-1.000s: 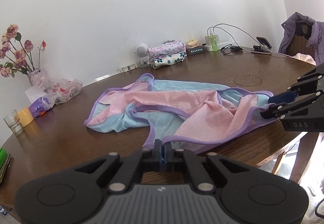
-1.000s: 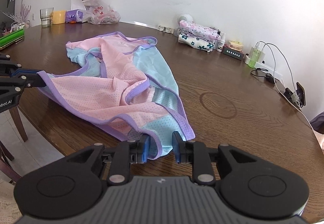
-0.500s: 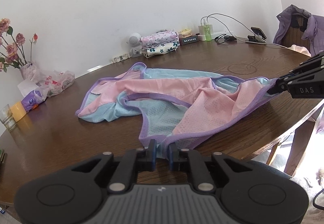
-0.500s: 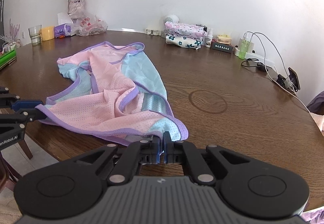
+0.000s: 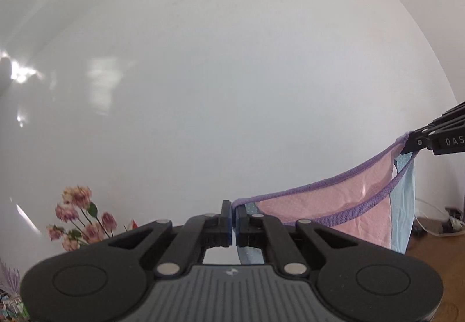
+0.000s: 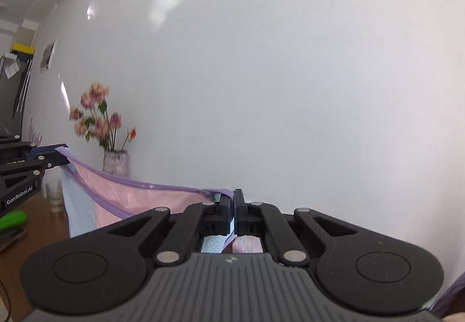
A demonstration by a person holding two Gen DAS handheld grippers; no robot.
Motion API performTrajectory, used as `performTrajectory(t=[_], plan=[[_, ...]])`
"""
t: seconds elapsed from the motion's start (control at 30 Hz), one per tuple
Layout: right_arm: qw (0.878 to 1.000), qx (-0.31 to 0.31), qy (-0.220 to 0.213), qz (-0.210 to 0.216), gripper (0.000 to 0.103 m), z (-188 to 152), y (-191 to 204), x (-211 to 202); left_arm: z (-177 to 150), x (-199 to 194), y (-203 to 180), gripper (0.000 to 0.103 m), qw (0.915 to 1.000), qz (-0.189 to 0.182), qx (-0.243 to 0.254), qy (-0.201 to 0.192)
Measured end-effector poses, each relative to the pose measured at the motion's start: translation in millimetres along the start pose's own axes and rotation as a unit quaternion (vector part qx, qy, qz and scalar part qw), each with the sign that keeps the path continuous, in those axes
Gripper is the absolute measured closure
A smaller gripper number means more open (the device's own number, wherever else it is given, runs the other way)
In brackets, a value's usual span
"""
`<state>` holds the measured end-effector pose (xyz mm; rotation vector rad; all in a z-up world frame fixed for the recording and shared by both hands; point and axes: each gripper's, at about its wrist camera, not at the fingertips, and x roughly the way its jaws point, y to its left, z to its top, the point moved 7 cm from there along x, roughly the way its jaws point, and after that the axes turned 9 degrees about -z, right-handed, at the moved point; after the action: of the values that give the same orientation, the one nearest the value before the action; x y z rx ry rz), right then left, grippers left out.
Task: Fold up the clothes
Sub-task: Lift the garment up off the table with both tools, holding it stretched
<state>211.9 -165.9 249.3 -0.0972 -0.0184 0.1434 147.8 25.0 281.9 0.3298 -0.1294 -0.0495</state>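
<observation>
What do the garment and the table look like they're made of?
Garment: thin perforated mesh knit, probably synthetic, matte; tiny holes dot the pink and blue panels, with woven purple binding along the edges. Table: brown wood or wood veneer, apparently smooth; too little shows to tell which.

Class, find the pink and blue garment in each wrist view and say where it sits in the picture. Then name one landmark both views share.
Left wrist view: the garment hangs at lower right, strung from the left gripper to the right gripper at the right edge.
Right wrist view: it hangs at lower left, strung from the right gripper to the left gripper at the left edge.
Shared landmark: the flowers by the white wall.
</observation>
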Motion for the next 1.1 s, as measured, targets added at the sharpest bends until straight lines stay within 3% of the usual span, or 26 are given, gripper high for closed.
performTrajectory(t=[0.1,0.2,0.57,0.77,0.9,1.0,1.1], plan=[[0.999,0.030,-0.031,0.004,0.102,65,-8,7,51,1,24,0.102,0.9995,0.014,-0.010,-0.026],[0.998,0.046,-0.041,0.002,0.102,105,-11,9,81,-2,33,0.101,0.9990,0.024,-0.010,-0.037],[0.999,0.012,-0.035,-0.023,0.102,158,10,13,135,-6,50,0.101,0.9979,0.054,0.015,-0.033],[0.999,-0.022,-0.011,-0.030,0.102,155,34,56,111,53,71,0.101,0.9980,0.059,0.021,0.012],[0.998,-0.030,0.029,-0.038,0.102,131,61,131,70,121,86,0.101,0.9969,0.054,0.017,0.054],[0.997,-0.032,0.054,-0.040,0.102,110,84,194,26,178,110,0.101,0.9939,0.057,-0.016,0.093],[0.996,-0.022,0.076,-0.039,0.102,91,104,250,-1,222,128,0.101,0.9927,0.064,-0.034,0.096]])
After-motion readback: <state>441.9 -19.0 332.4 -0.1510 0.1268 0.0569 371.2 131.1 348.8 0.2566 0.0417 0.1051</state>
